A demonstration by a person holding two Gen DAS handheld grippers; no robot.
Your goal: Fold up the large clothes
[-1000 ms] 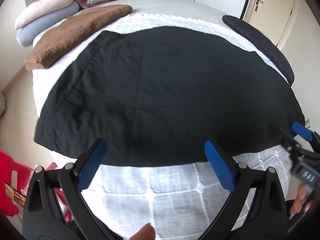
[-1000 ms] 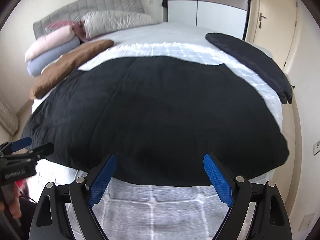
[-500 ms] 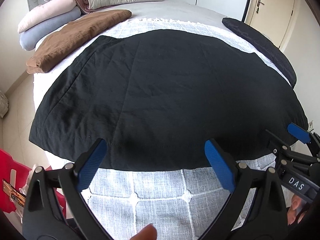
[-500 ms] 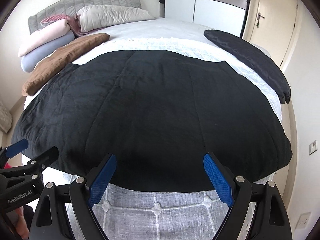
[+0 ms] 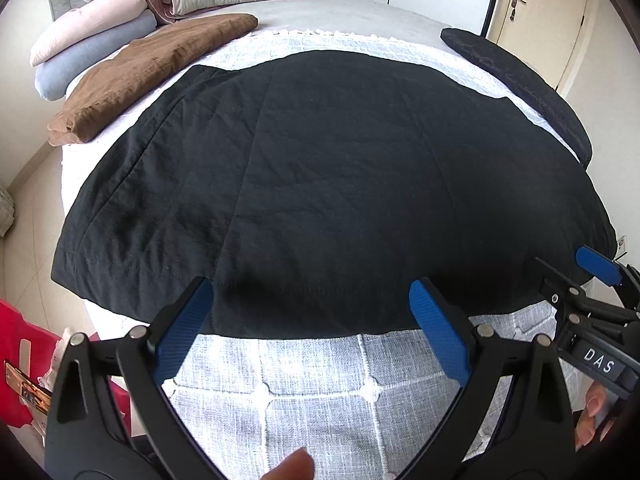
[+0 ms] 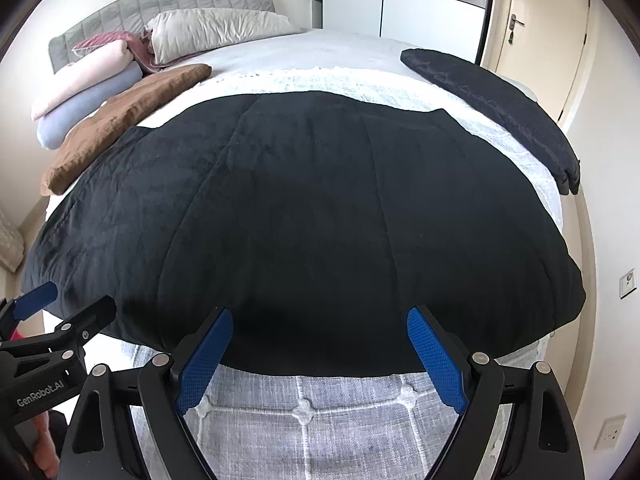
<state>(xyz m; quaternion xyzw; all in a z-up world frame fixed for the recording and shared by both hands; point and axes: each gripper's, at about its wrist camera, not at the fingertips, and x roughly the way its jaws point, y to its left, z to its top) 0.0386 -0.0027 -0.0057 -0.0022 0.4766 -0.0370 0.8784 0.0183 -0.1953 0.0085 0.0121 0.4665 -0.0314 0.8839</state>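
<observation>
Spread flat over the white bedspread point(image 5: 304, 392): a big black garment point(image 5: 320, 184), covering most of the bed's near half. Long axis across the bed, from the side with the brown blanket point(image 5: 148, 76) over to the side with the dark folded cloth point(image 5: 516, 80). One long straight hem toward the foot of the bed, stitched seams fanning from that hem up toward the headboard point(image 6: 160, 4); far edge curved, with a notch at each upper corner. Reaching the bedspread's edge on both sides and drooping a little over the brown-blanket side.

Left gripper point(image 5: 316, 320): jaws spread wide, nothing between them, blue pads point(image 5: 182, 328) poised above the near hem, toward the brown-blanket end. Contact with the cloth not clear from this angle; pads appear just above it rather than pressing.

Right gripper point(image 6: 320, 352): likewise spread wide and empty, tips over the same hem nearer the dark-cloth end, bare bedspread showing below between the fingers. Visible too at the right edge of the left wrist view, beside the hem's corner.

Beyond the garment toward the headboard: rolled pink and blue bedding point(image 6: 88, 92) and a grey pillow point(image 6: 216, 32).
</observation>
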